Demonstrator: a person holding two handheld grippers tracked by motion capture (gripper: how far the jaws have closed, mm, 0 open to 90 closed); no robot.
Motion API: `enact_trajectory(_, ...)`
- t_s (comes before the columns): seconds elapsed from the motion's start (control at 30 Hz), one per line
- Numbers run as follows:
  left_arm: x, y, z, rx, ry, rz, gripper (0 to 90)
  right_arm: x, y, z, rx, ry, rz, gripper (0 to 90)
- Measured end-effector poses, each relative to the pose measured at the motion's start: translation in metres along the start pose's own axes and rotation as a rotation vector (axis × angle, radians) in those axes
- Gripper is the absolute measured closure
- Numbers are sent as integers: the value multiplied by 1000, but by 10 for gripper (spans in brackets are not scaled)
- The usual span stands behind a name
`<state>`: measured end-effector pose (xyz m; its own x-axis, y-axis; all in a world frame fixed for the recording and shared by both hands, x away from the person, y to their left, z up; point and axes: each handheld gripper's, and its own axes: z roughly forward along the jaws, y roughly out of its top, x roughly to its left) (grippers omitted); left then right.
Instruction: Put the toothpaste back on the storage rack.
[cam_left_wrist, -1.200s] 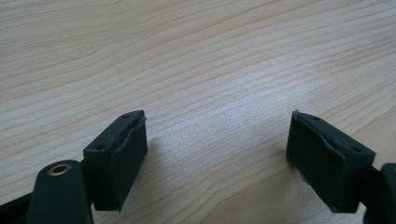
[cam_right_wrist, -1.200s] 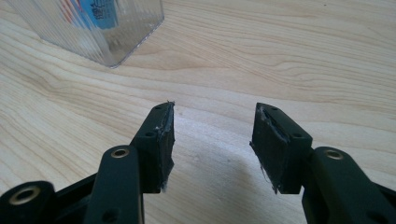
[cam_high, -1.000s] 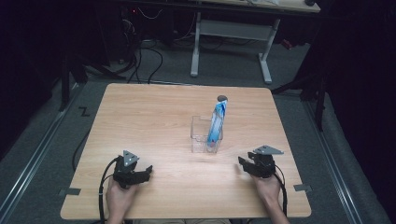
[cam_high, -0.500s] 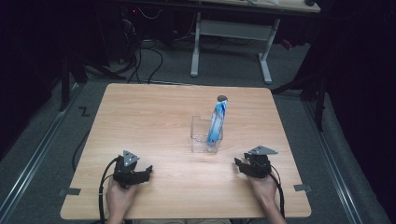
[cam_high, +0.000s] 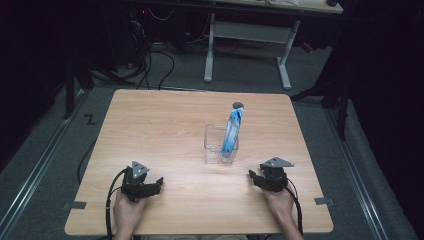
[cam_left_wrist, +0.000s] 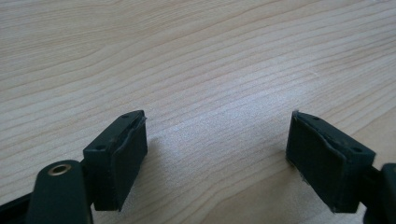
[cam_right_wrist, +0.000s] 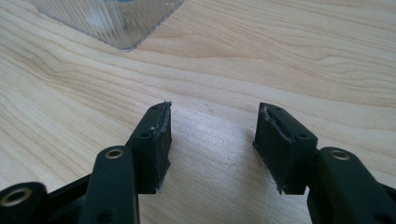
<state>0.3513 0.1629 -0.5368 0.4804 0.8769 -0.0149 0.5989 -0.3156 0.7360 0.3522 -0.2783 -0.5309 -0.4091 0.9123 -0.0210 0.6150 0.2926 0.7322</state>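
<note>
L gripper (cam_high: 156, 183) sits near the front-left of the table (cam_high: 165, 125), jaws spread wide w/ nothing but bare wood between them per the left gripper view (cam_left_wrist: 217, 149); not touching anything. Mid-table, slightly right of centre: clear plastic container (cam_high: 216, 146) standing upright, w/ a blue-and-white tube (cam_high: 232, 131) stuck in it, leaning on the right wall, dark cap (cam_high: 238, 105) up and poking well above the rim. R gripper (cam_high: 256, 178) sits front-right, near the container but apart from it, jaws moderately open and empty; the right gripper view (cam_right_wrist: 212, 133) catches the container's corner (cam_right_wrist: 112, 21) just ahead and to the left of its jaws. Progress call: looks like start or between-steps state, both hands resting low, no grasp made. Tube in container looks untouched; any pick/removal or container move is left to do. R gripper is best placed for the reach.
</note>
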Motion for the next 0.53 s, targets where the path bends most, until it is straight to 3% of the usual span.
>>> enact_trajectory(0.53, 0, -1, -1, -1, 0, -2, 205, 1, 1, 2, 6, -2, 9, 402)
